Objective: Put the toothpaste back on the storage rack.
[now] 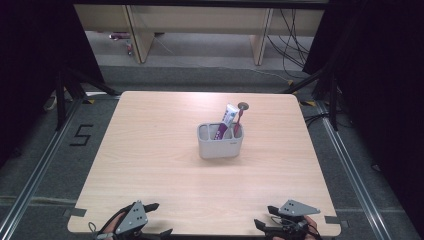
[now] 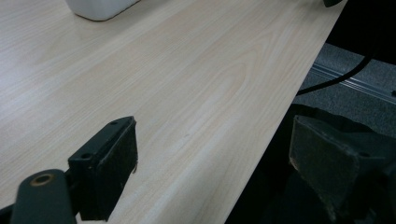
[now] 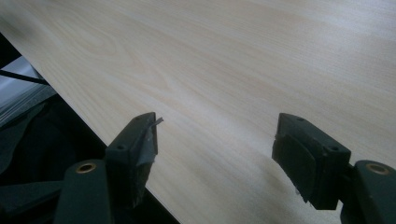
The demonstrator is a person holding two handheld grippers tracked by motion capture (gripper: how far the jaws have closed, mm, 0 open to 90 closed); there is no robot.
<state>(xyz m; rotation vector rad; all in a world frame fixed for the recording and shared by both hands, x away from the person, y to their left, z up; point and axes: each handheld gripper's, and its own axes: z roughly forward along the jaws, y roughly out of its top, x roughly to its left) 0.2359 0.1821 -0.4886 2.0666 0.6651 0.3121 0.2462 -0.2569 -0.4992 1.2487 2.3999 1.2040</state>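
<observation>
Holder: a grey compartmented holder (image 1: 220,142) is seen near the centre of the table (image 1: 150,165), well apart from both grippers.
Contents: a toothpaste tube (image 1: 226,120) and a red-handled toothbrush (image 1: 239,119) are stood in it, each leaning up and away from the near edge.
Left gripper (image 1: 145,220): held at the near-left edge, jaws wide apart, nothing between them.
Right gripper (image 1: 280,222): held at the near-right edge, jaws wide apart, likewise empty.
Bearing: the holder lies forward of both, between them; neither hand is judged clearly nearer.
Long axis: roughly upright, so an approach from above is judged likely.
</observation>
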